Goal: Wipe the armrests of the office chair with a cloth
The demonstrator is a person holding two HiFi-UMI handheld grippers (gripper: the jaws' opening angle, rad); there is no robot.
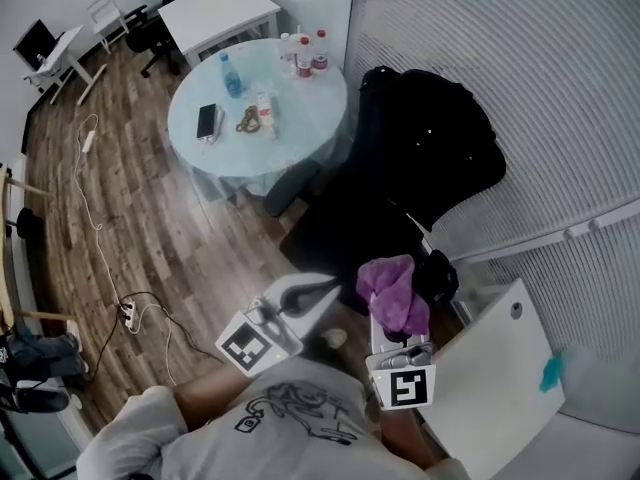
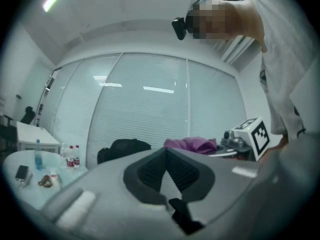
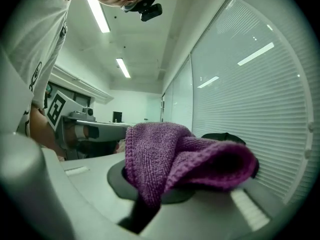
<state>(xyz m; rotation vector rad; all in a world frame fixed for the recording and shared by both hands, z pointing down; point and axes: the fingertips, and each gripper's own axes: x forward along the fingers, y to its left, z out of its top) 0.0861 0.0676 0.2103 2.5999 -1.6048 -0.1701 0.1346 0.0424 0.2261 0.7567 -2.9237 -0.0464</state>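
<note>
The black office chair stands ahead of me by the blinds, with its seat toward me. A black rounded part, which looks like an armrest, sits at the chair's near right. My right gripper is shut on a purple cloth, which hangs just left of that part; I cannot tell if they touch. In the right gripper view the cloth bunches over the jaws and hides the fingertips. My left gripper is shut and empty, left of the cloth, with its pads meeting at the tip. The chair shows beyond it.
A round glass table with bottles, a phone and small items stands beyond the chair on the left. A white table is farther back. A white panel lies at my right. Cables and a power strip run over the wooden floor.
</note>
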